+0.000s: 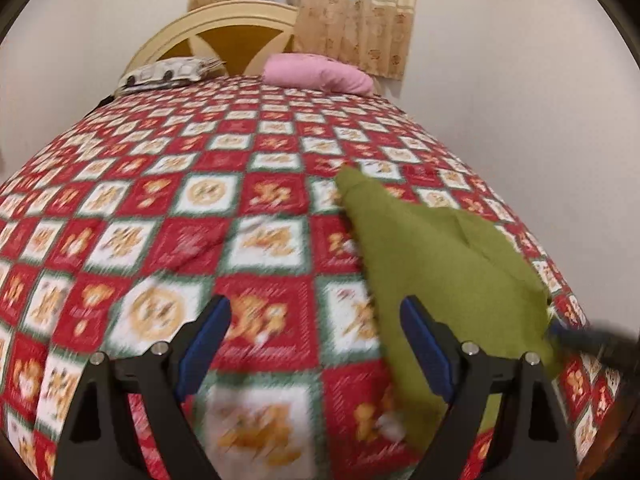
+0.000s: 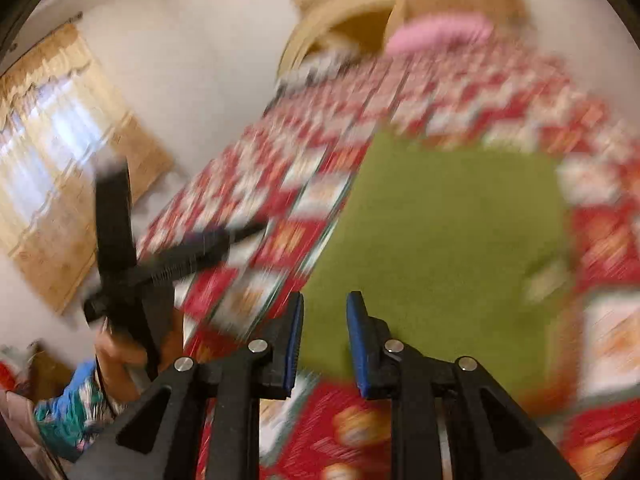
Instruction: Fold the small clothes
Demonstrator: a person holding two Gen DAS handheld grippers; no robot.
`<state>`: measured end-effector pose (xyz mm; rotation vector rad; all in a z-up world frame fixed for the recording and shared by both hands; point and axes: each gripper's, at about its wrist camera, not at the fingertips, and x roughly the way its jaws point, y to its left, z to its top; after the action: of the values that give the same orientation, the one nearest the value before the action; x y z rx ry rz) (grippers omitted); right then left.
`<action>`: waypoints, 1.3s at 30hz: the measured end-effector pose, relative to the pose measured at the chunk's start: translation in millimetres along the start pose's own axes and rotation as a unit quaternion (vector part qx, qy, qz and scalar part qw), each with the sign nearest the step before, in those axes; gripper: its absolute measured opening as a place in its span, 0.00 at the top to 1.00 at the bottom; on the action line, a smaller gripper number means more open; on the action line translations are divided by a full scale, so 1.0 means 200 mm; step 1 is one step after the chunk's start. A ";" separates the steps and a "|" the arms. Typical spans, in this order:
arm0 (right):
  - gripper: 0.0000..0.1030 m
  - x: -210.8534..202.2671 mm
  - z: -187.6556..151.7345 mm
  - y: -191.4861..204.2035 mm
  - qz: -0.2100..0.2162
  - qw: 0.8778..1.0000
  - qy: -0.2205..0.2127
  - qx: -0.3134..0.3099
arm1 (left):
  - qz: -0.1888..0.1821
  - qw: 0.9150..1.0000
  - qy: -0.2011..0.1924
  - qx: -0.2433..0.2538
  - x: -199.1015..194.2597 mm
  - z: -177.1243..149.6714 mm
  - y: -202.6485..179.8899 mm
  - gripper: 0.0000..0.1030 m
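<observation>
An olive-green cloth (image 1: 440, 264) lies on the bed's red and white patterned cover (image 1: 240, 208), to the right of my left gripper (image 1: 316, 320), which is open and empty above the cover; its right finger overlaps the cloth's edge. In the right wrist view the cloth (image 2: 440, 232) lies mostly flat ahead. My right gripper (image 2: 324, 320) has a narrow gap between its blue pads, at the cloth's near edge, with nothing seen clamped. The left gripper (image 2: 224, 236) shows at the left, blurred. The right gripper's tip (image 1: 560, 330) shows blurred at the cloth's right edge.
A pink pillow (image 1: 320, 72) and a patterned pillow (image 1: 160, 74) lie by the cream headboard (image 1: 224, 28). Curtains (image 1: 352, 20) hang behind. The bed's right edge (image 1: 580, 280) runs close to the cloth. Both views are motion-blurred.
</observation>
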<state>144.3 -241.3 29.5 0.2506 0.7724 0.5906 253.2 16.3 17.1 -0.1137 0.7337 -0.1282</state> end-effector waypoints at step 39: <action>0.76 0.36 0.10 -0.39 -0.234 0.971 -0.004 -0.038 | 0.056 0.997 0.048 0.025 0.58 0.06 -0.31 0.00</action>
<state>231.2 -262.8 -31.1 -0.0044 0.7674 0.1706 341.8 -61.7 -40.3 -0.0180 0.8300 -0.0446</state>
